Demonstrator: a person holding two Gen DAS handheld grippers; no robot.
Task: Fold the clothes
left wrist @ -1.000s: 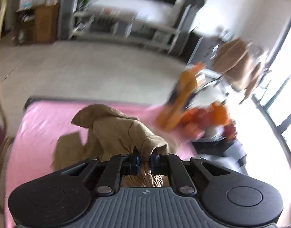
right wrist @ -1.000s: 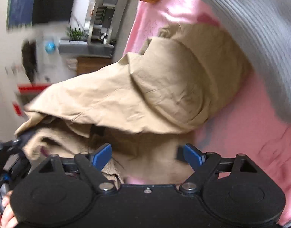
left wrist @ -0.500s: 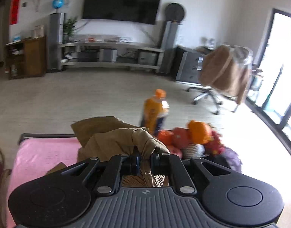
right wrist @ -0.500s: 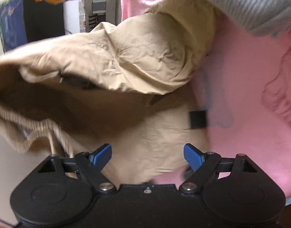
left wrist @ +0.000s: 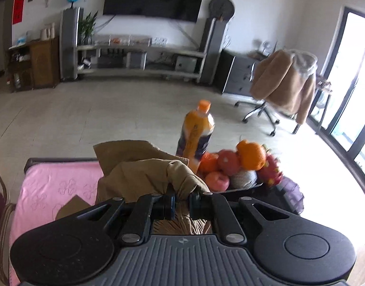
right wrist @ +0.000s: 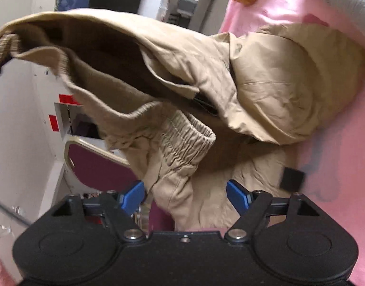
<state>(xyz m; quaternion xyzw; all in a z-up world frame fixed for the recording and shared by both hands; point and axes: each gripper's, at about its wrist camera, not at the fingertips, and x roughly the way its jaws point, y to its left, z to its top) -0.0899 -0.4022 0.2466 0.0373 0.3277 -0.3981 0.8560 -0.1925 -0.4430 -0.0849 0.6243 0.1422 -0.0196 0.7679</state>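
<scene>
Lifted higher than a second before, the crumpled tan cotton trousers (left wrist: 144, 176) hung bunched from the left gripper (left wrist: 181, 203), clenched on a fold of them, over the pink embroidered tablecloth (left wrist: 51, 190). Jaws of the right gripper (right wrist: 185, 196) had just been closing, the elastic waistband (right wrist: 182, 133) between them but ungripped. This looked like the spreading-out step; next the right claw would need to pinch that waistband.
</scene>
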